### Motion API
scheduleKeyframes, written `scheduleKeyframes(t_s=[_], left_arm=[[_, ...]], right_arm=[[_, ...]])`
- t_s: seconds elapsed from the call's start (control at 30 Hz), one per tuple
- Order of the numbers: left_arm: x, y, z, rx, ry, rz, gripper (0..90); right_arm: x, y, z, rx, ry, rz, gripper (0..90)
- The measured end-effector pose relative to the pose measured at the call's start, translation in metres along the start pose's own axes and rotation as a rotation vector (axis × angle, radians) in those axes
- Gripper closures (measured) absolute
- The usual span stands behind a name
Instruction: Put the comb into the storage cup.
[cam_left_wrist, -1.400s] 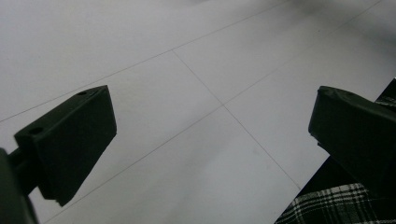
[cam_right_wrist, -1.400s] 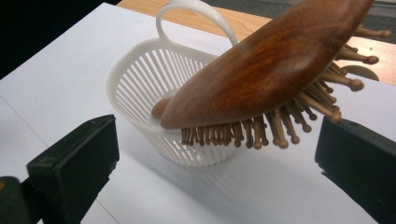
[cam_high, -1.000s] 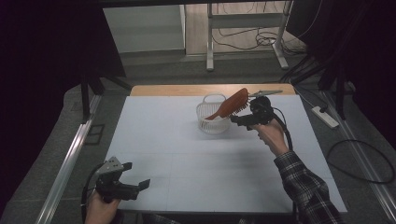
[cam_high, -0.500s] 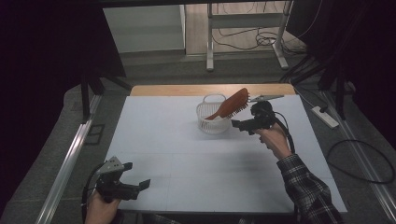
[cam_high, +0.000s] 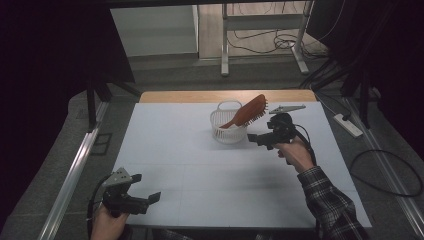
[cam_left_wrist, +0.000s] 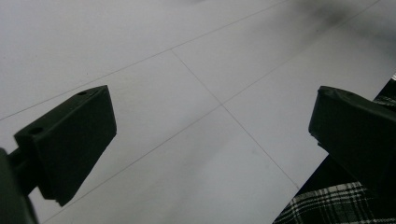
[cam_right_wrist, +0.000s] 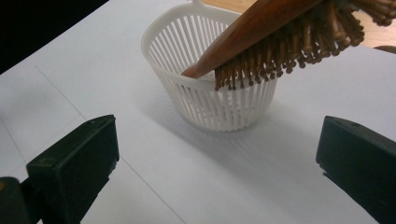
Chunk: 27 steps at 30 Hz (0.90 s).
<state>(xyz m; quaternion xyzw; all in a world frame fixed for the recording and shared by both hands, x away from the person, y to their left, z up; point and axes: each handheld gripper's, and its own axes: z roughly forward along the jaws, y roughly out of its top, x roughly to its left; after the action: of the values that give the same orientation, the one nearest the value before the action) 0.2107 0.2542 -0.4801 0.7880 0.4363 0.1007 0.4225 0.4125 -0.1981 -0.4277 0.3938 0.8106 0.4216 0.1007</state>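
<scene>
wooden hairbrush (cam_high: 248, 112) leaning in white basket (cam_high: 227, 131) | just beyond right tool (cam_high: 255, 138) | tool released, empty

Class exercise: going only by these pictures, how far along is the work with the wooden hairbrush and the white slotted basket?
Done: the brown wooden hairbrush stands handle-down in the white slotted plastic basket, its bristle head leaning over the rim. In hand: nothing; the right gripper sits beside the basket, jaws apart and empty. The left gripper waits open near the front edge of the white table. Left: apparently only drawing the right gripper away.
</scene>
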Motion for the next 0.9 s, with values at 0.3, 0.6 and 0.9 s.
scheduleKeyframes(t_s=[0.3, 0.6, 0.9], left_arm=[[0.000, 0.000, 0.000, -0.004, -0.004, -0.003, 0.4], [0.000, 0.000, 0.000, -0.003, -0.004, -0.002, 0.5], [0.000, 0.000, 0.000, -0.003, -0.005, -0.003, 0.5]], right_arm=[[0.004, -0.004, -0.005, 0.017, -0.008, -0.018, 0.0], [0.006, -0.007, -0.009, 0.037, -0.017, -0.014, 0.0], [0.010, -0.010, -0.016, 0.062, -0.014, 0.000, 0.0]])
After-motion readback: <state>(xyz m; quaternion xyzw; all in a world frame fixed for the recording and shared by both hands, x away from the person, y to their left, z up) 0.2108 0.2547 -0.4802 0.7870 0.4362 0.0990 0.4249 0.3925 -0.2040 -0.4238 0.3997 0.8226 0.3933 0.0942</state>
